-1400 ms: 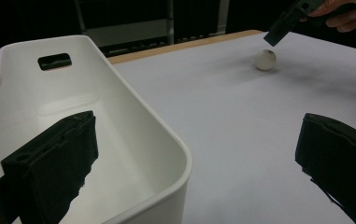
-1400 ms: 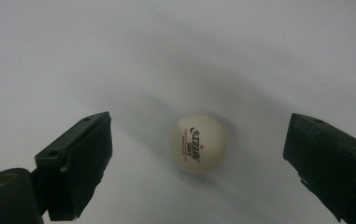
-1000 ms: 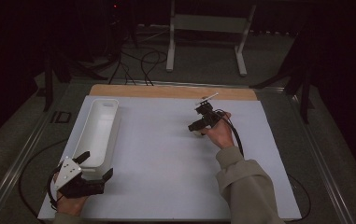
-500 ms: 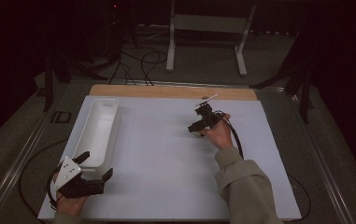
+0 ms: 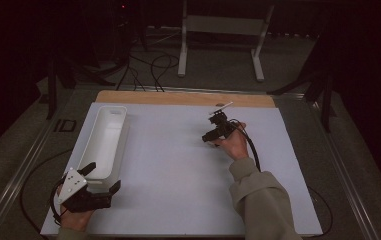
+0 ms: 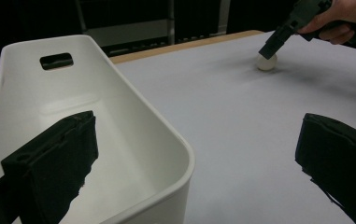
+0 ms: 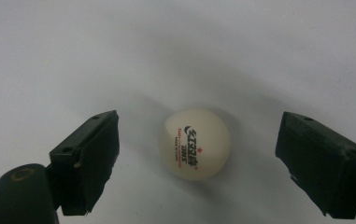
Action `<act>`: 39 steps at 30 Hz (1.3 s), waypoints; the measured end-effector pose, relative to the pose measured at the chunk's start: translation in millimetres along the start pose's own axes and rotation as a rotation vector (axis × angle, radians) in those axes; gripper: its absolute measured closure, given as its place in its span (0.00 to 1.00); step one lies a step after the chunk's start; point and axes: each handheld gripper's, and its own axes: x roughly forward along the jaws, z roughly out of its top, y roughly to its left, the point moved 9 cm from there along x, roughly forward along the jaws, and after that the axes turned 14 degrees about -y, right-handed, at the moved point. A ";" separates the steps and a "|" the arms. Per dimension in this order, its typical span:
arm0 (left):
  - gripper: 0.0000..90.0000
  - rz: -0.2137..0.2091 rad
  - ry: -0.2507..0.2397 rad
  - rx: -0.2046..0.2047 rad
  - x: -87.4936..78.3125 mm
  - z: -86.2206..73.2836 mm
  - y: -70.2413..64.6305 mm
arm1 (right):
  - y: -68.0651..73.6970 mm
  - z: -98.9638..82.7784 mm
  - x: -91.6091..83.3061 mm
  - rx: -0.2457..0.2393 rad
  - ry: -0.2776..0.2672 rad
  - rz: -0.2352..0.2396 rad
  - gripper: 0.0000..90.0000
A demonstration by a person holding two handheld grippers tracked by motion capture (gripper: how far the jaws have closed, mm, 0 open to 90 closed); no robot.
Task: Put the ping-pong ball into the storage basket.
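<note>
Right gripper (image 7: 196,154): jaws stood wide apart and held nothing; they straddled the ball, one jaw on each side, with clear mat showing between each pad and the ball.
Ball (image 7: 195,143): a white table-tennis ball with red and dark print, resting on the mat between the jaws and apart from both; in the left gripper view it sat just under the right gripper's tip (image 6: 266,62), far across the mat from the tray.
Right hand (image 5: 234,142): reached out over the far right part of the mat, gripper pointed down at the mat.
Left gripper (image 5: 95,185): jaws spread wide, empty; it sat at the near end of the tray, one jaw over the tray's inside, the other outside it over the mat.
Tray (image 6: 119,74): long white bin with a slot handle in its far wall, lying along the left side of the mat, nothing visible in it.
Mat (image 5: 178,165): pale sheet over the table.
Step in hand: judged as lining up on the ball, just before the grasp.
Next move: likely closing the jaws evenly on the ball's middle, gently, since a round light ball could squirt out sideways; then lifting and carrying it toward the tray.
</note>
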 end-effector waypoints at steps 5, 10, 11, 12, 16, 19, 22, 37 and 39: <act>0.00 0.001 -0.001 -0.001 -0.1 0.1 0.1 | -0.2 -1.4 1.5 -0.007 0.005 -0.007 0.21; 0.00 0.002 -0.001 -0.001 -0.2 0.1 0.4 | -1.1 -3.8 3.7 -0.010 0.019 -0.026 0.32; 0.00 0.001 -0.001 -0.001 -0.3 0.1 0.4 | -1.1 -4.2 4.1 -0.011 0.020 -0.026 0.34; 0.00 0.002 -0.002 -0.001 -0.3 0.2 0.4 | -1.1 -4.8 4.7 -0.009 0.024 -0.031 0.36; 0.00 0.002 -0.002 -0.001 -0.3 0.2 0.4 | -1.2 -7.2 5.9 -0.008 0.040 -0.034 0.45; 0.00 0.002 -0.001 0.000 -0.4 0.1 0.5 | -0.9 -8.9 7.0 -0.006 0.049 -0.033 0.48; 0.00 0.002 -0.003 -0.001 -0.4 0.3 0.4 | -0.2 -10.4 7.7 0.001 0.062 -0.035 0.53; 0.00 0.002 0.001 0.004 -0.2 -0.1 -0.1 | 0.2 -9.2 3.5 -0.036 0.064 -0.042 0.56; 0.00 0.002 0.001 0.005 -0.2 -0.1 -0.1 | 0.4 -9.4 3.0 -0.041 0.066 -0.040 0.56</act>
